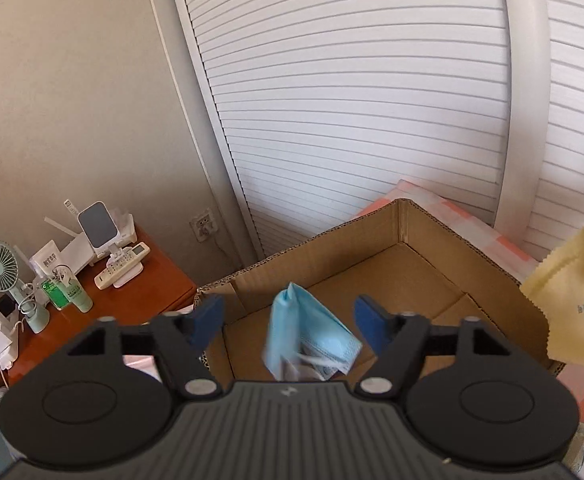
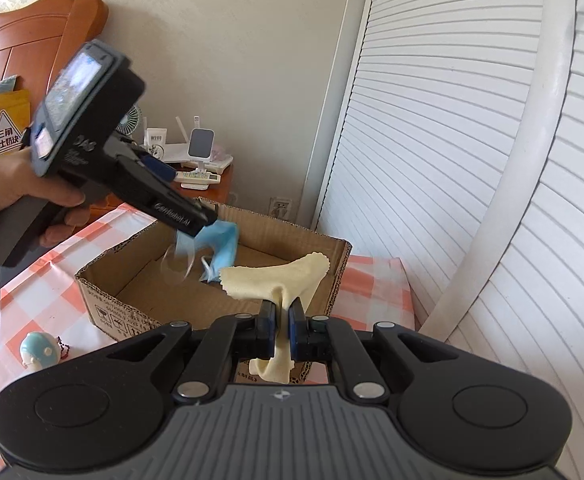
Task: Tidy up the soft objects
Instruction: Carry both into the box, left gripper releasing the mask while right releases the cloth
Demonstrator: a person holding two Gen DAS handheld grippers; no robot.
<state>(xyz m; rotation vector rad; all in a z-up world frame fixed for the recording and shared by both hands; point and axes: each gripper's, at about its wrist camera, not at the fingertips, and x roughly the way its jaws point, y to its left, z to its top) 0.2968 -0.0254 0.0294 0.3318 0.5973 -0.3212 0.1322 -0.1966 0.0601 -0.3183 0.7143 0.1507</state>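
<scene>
A: Left claw is over the cardboard box, fingers spread wide, blue pads well apart. And there's the blue face mask, blurred, in the air between those fingers and touching neither pad.

B: From the right wrist view I see the same mask just under the left claw's tip, above the open box. One white ear loop hangs off it, smeared by blur. The hand grips the left handle.

A: And your side?

B: Right claw is pressed together on the yellow cloth. The cloth is pinched at its middle; zigzag-edged corners fan out above the fingers, and a tail hangs below them. It's held in front of the box's near wall.

A: I catch that yellow cloth at my right edge, beside the box's right wall.

B: The box sits on a pink-and-white checked cover. A small pale-blue toy lies on that cover, left of the box.

A: Behind it, white slatted doors, and a wooden nightstand with a little fan.
</scene>
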